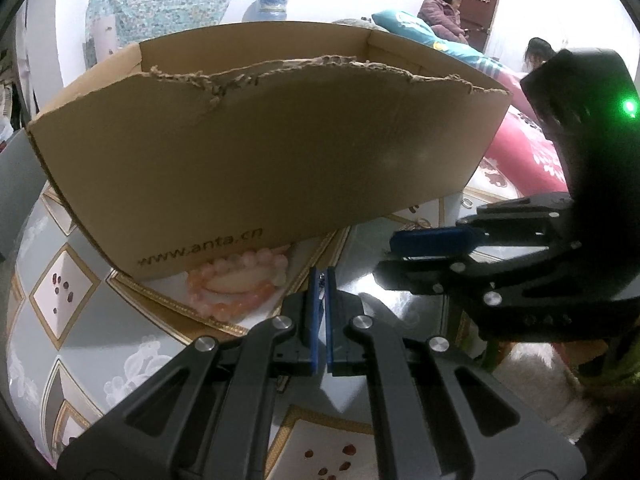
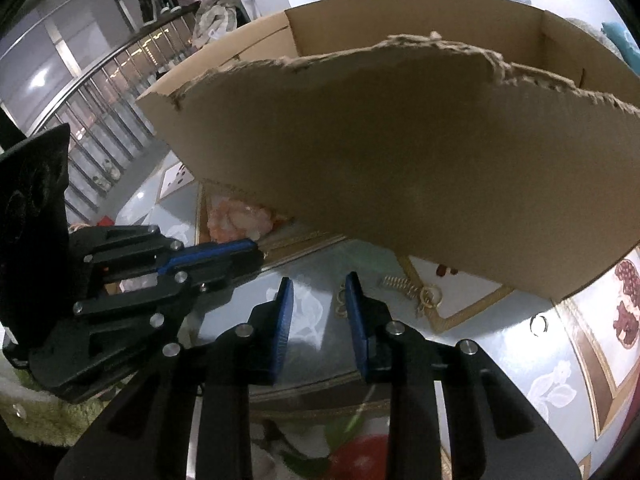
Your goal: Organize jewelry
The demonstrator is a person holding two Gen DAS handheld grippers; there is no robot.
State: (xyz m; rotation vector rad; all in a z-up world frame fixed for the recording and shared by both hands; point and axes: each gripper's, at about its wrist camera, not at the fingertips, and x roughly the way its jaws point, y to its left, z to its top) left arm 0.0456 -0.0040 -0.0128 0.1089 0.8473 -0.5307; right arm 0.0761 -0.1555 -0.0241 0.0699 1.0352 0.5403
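Observation:
A torn-rimmed cardboard box [image 1: 260, 152] [image 2: 400, 152] stands on the patterned table. Pink bead bracelets [image 1: 240, 280] [image 2: 240, 218] lie against its base. My left gripper [image 1: 321, 276] [image 2: 250, 249] hovers just right of the bracelets, shut; a tiny pale glint shows between its tips and I cannot tell what it is. My right gripper [image 2: 318, 292] [image 1: 394, 248] sits low over the table with its jaws narrowed but apart. A small gold piece [image 2: 341, 302] lies against its right pad, unpinched. A gold chain with a spring-like charm [image 2: 416, 292] lies just beyond, by the box.
A small dark ring [image 2: 540, 324] lies on the table to the right. The box blocks the way forward for both grippers. The table edge drops to a shaggy rug [image 1: 532, 372]. Pink bedding [image 1: 532, 148] and two people sit far behind.

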